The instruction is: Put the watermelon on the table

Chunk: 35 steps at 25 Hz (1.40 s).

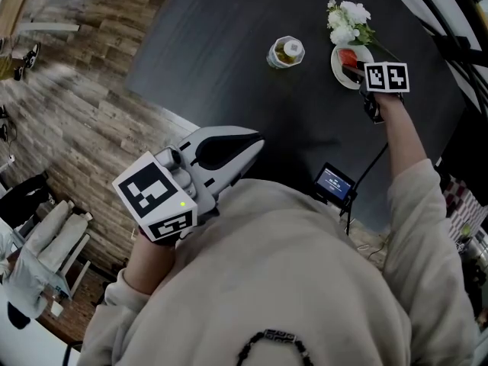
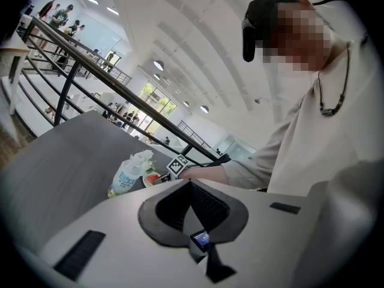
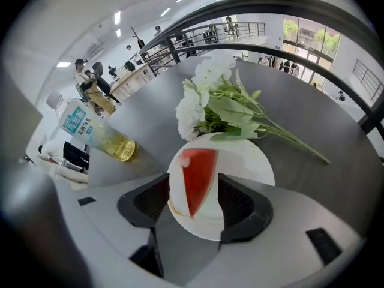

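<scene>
The right gripper's (image 3: 193, 188) ribbed black pads (image 3: 237, 200) stand apart, unclenched, flanking a glossy red watermelon wedge (image 3: 198, 164) that lies between them on a round white plate (image 3: 255, 167) partly hidden by the jaws, with white flowers (image 3: 207, 98) just beyond on the matte dark table (image 3: 312, 119); the left gripper (image 2: 191, 182) is clenched tip to tip.

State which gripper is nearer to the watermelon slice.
Right. The right gripper hangs over the watermelon slice on its white plate, jaws apart either side of it. The left gripper is far back, by the person's chest.
</scene>
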{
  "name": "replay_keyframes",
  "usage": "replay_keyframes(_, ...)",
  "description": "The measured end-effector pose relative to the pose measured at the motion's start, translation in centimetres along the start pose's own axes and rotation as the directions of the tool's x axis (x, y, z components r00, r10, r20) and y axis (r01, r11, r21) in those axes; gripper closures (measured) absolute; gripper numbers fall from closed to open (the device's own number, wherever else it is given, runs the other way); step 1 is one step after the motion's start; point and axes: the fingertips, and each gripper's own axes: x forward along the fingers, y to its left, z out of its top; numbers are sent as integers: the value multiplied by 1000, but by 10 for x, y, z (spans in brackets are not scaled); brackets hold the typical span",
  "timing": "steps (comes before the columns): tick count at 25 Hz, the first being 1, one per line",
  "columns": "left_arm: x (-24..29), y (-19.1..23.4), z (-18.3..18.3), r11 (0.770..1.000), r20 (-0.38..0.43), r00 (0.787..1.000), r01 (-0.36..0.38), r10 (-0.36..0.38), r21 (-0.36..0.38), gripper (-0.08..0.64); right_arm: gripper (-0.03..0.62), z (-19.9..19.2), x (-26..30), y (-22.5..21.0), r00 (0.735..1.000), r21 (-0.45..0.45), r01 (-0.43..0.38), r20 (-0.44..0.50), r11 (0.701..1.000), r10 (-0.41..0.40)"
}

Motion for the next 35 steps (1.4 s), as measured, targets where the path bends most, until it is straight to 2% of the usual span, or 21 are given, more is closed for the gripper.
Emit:
replay_keyframes(4,1,-1,-2,1000,-3,1000,7,-7,-1,558,331,1,1,5,1000,-24,-4,-8,1000,4)
replay_keyframes(17,4,-12,-1,999,-15,999,34,-34,39,558,328,0,-22,3,997,29,3,75,1000,-5)
replay_keyframes(23,13,-29,10,993,-38,997,72,-69,98,558,328,-2,-67,-5,980,101,-6,198,995,-14)
replay_keyframes(27,22,-40,17,984,-64,993,106,-98,142,558,330,-4,-110,8,945,145,-115,321,983,63)
replay_keyframes(29,28,-47,20,978,-81,990,127,-115,164,558,366,-4,-136,24,911,104,-165,398,981,111)
replay_keyframes(30,31,-51,22,975,-90,988,138,-124,174,558,398,-5,-148,32,893,72,-176,432,982,128)
replay_keyframes(32,39,-59,26,968,-108,984,161,-142,192,558,421,-9,-172,47,860,14,-187,486,982,157)
replay_keyframes(35,51,-68,29,955,-138,975,201,-174,216,558,486,-14,-209,66,806,-33,-216,558,976,198)
